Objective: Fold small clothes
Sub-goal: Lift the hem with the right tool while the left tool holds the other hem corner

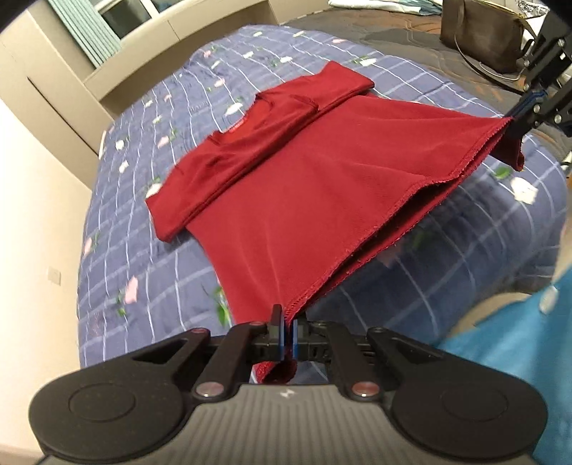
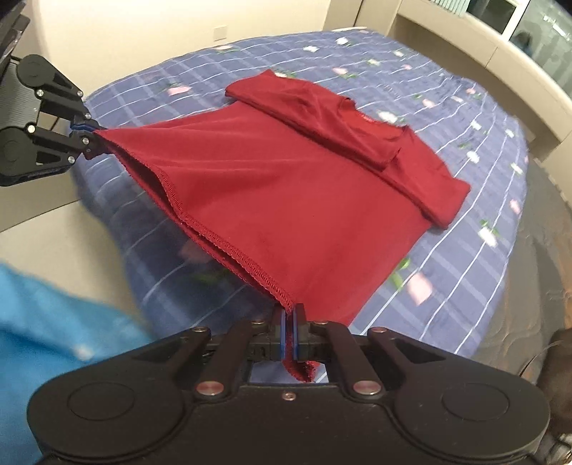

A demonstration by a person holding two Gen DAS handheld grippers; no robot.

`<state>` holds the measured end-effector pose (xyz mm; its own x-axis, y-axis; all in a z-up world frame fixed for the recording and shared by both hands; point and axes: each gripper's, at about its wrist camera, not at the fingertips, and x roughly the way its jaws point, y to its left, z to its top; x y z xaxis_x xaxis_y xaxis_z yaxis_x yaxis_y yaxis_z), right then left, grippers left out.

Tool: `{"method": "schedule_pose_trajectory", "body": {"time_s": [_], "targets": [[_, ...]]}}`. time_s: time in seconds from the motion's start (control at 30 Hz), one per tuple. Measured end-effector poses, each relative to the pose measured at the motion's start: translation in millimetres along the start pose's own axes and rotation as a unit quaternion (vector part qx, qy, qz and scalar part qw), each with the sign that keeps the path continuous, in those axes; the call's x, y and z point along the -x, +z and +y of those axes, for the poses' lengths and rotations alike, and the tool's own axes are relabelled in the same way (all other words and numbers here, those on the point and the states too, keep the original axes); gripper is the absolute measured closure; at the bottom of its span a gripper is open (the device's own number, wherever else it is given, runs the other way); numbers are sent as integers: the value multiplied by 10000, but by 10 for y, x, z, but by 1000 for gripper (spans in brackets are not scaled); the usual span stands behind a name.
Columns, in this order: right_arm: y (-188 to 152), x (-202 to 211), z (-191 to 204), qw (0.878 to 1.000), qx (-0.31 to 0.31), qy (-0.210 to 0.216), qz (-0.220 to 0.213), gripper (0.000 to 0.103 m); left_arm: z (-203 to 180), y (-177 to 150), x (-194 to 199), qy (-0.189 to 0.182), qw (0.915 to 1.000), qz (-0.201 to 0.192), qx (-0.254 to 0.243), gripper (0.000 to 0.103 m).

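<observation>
A dark red T-shirt lies on the bed, its sleeves folded in over the chest; it also shows in the right wrist view. My left gripper is shut on one bottom hem corner. My right gripper is shut on the other hem corner. Each gripper shows in the other's view, the right one at the upper right and the left one at the left edge. The hem is stretched between them and lifted off the bed, while the collar end rests on the cover.
The bed has a blue checked floral cover with a grey quilt beyond it. A brown handbag stands on the quilt. A beige headboard shelf and a window run along one side. A blue-clad person stands at the bed's foot.
</observation>
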<state>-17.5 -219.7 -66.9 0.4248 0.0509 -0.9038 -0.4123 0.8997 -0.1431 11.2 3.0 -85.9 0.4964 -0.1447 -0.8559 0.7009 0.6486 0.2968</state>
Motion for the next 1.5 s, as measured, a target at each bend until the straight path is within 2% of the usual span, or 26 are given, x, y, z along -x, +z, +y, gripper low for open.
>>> {"method": "schedule_pose_trajectory", "body": {"time_s": [0.13, 0.3, 0.4, 0.47, 0.67, 0.8, 0.9, 1.07, 1.33, 1.5], "targets": [[-113, 31, 19, 9995, -277, 107, 48, 100, 9, 37, 31, -14, 9999, 92, 129, 100], [38, 35, -198, 9984, -542, 131, -50, 100, 254, 348, 22, -129, 9997, 82, 211, 100], [255, 51, -422, 9986, -492, 141, -144, 100, 488, 626, -24, -344, 9991, 113, 223, 100], [437, 41, -600, 9987, -443, 98, -224, 100, 638, 828, -58, -448, 9989, 95, 55, 100], [1150, -106, -1197, 9992, -138, -53, -368, 100, 1238, 1503, -282, -727, 9973, 44, -5, 100], [1698, -347, -1571, 9991, 69, -153, -391, 100, 1727, 1948, -641, -839, 9961, 124, 241, 100], [2051, -595, -1814, 9992, 112, -200, -341, 100, 2047, 2251, -1000, -844, 9959, 204, 248, 100], [2525, -1164, -2187, 9995, -3, -301, -96, 100, 2405, 2645, -1689, -945, 9944, 405, 261, 100], [2828, -1970, -2641, 9936, -1033, -383, 237, 100, 2645, 2912, -2540, -1197, 9901, 666, 316, 100], [2907, -2260, -2720, 9904, -1253, -430, 398, 100, 2729, 2987, -2896, -1329, 9870, 808, 409, 99]]}}
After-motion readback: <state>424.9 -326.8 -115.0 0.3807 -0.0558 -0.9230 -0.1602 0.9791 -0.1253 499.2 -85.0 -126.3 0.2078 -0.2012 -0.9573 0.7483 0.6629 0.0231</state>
